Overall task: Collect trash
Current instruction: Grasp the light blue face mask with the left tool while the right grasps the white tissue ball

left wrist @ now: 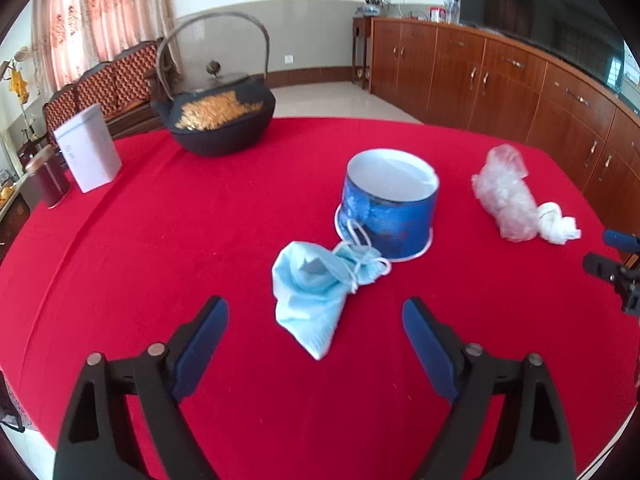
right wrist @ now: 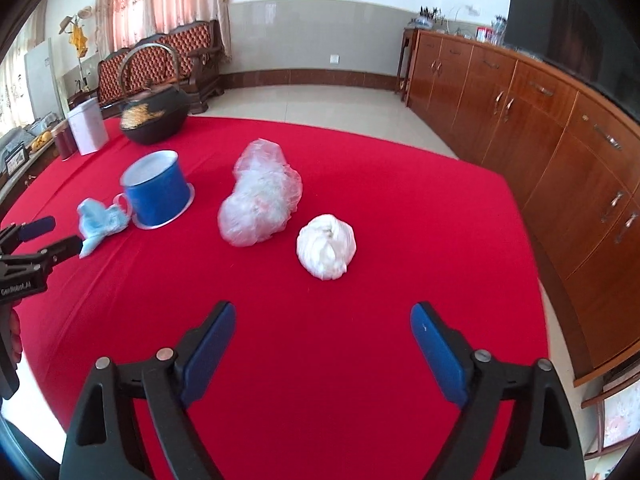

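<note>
A crumpled light-blue face mask [left wrist: 316, 284] lies on the red tablecloth [left wrist: 160, 248], just beyond my left gripper [left wrist: 316, 312], whose jaws stand open with nothing pressed between them. Behind the mask stands a blue paper tub [left wrist: 388, 208] with an open top. To its right lie a clear plastic bag [left wrist: 506, 194] and a white tissue wad [left wrist: 558, 222]. In the right wrist view the tissue wad [right wrist: 326, 246] sits ahead of my open right gripper [right wrist: 324, 320], with the plastic bag [right wrist: 260, 200], tub [right wrist: 158, 188] and mask [right wrist: 100, 222] further left. The left gripper [right wrist: 48, 236] shows at the left edge.
A black iron teapot [left wrist: 218, 120] with gold decoration, a white box [left wrist: 88, 148] and a dark red canister [left wrist: 48, 180] stand at the table's far left. Wooden cabinets [right wrist: 540, 128] line the right wall beyond the table's right edge. A wooden bench [right wrist: 168, 60] stands behind.
</note>
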